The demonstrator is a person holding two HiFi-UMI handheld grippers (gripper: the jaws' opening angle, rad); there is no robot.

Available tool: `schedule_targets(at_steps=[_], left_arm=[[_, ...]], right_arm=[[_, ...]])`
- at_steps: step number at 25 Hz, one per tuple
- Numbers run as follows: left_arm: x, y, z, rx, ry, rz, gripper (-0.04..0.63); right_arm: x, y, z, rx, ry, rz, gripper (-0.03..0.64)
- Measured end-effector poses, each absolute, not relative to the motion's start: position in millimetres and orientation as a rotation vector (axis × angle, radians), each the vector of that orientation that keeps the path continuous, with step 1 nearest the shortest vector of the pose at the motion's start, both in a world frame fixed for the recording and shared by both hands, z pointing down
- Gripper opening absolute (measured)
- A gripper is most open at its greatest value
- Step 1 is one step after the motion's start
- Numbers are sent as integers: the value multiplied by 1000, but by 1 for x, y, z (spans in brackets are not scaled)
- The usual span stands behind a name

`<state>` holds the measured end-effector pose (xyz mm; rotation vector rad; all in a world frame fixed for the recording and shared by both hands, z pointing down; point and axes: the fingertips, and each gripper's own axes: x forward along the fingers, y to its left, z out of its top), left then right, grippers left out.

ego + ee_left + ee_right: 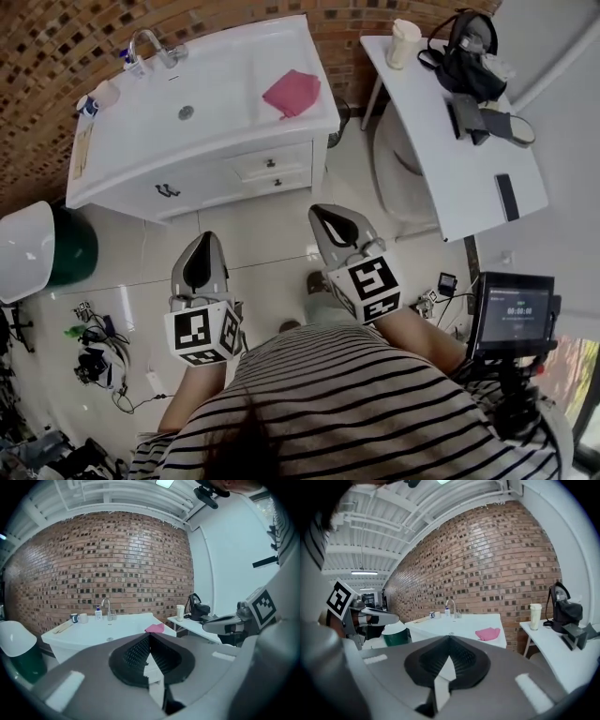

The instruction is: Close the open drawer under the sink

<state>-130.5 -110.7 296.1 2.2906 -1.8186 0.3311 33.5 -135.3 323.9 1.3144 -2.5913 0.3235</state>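
Head view, looking steeply down: a white sink cabinet (211, 183) is seen against a brick wall. A small drawer (270, 164) is set in the right part of its front and appears to be pulled out slightly; its inside is not shown. The basin (216, 89) is empty apart from its drain, a pink cloth (292, 92) is laid on the rim to its right, and a mug (105, 94) is stood near the counter's left end. A green bin (75, 248) with a white lid is placed left of the cabinet. A white table (450, 178) carrying a pale cup (403, 42) and a black bag (469, 56) is placed to the right. The left gripper (202, 251) and right gripper (328, 220) are held low, well apart from the drawer. Left gripper view: the jaws are pressed together at the tips, with nothing held. Right gripper view: the jaws are likewise closed and empty. The drawer is judged stiff, light and easy to slide, so a flat push on its front panel, beside the small knob, should suffice.
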Motion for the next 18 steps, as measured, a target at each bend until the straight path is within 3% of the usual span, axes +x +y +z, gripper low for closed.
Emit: schedule_targets(at_steps=[11, 18], left_arm=[[-169, 40, 280, 2405, -1733, 283, 17], [-174, 99, 268, 2444, -1711, 220, 17]], right_arm=[[-45, 20, 290, 1323, -2594, 226, 2], [-48, 79, 260, 1374, -2611, 185, 2]])
